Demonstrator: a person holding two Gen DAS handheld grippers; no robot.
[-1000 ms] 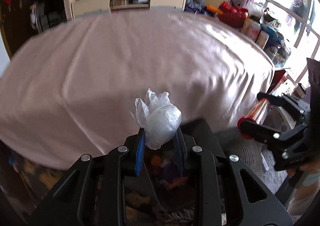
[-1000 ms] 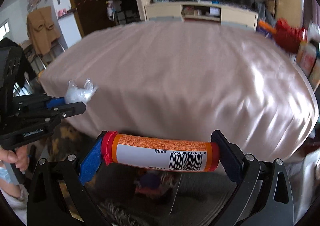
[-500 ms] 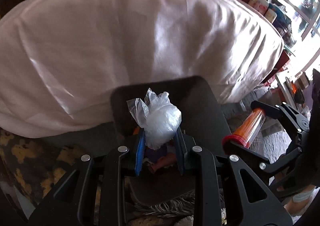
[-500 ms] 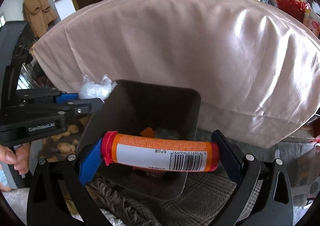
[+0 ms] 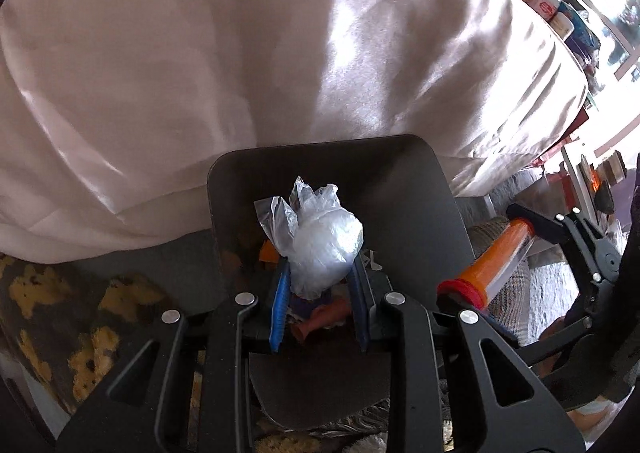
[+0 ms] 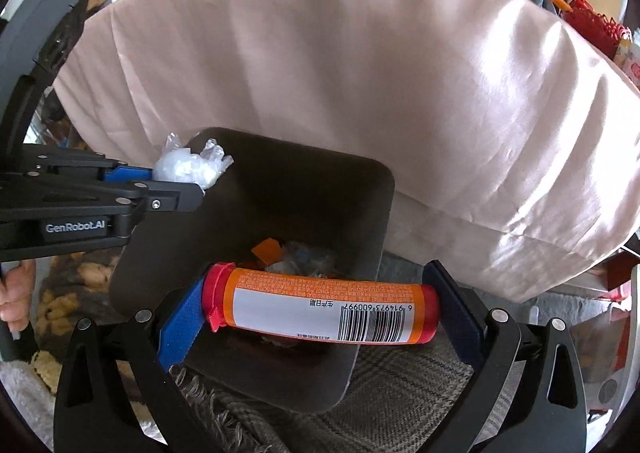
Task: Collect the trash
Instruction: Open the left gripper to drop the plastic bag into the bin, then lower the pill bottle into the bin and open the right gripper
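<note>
My left gripper point(image 5: 318, 273) is shut on a crumpled clear plastic bag point(image 5: 320, 237) and holds it above the open dark bin point(image 5: 420, 189). The bag also shows in the right wrist view point(image 6: 188, 167), at the bin's left rim. My right gripper point(image 6: 320, 309) is shut on an orange tube with a red cap and a barcode label point(image 6: 320, 307), held sideways over the bin point(image 6: 304, 189). The tube also shows in the left wrist view point(image 5: 492, 253), to the right of the bin. Orange and other scraps point(image 6: 268, 249) lie inside the bin.
A bed with a pale pink sheet point(image 5: 240, 53) rises right behind the bin. A plaid fringed rug point(image 6: 400, 393) lies under the bin. A dark yellow-patterned rug point(image 5: 80, 313) is at the left. Cluttered shelves and bottles point(image 5: 560, 13) stand at the far right by a window.
Both grippers have tilted down and moved closer over the bin, each still holding its item. The bin now fills more of both views.
</note>
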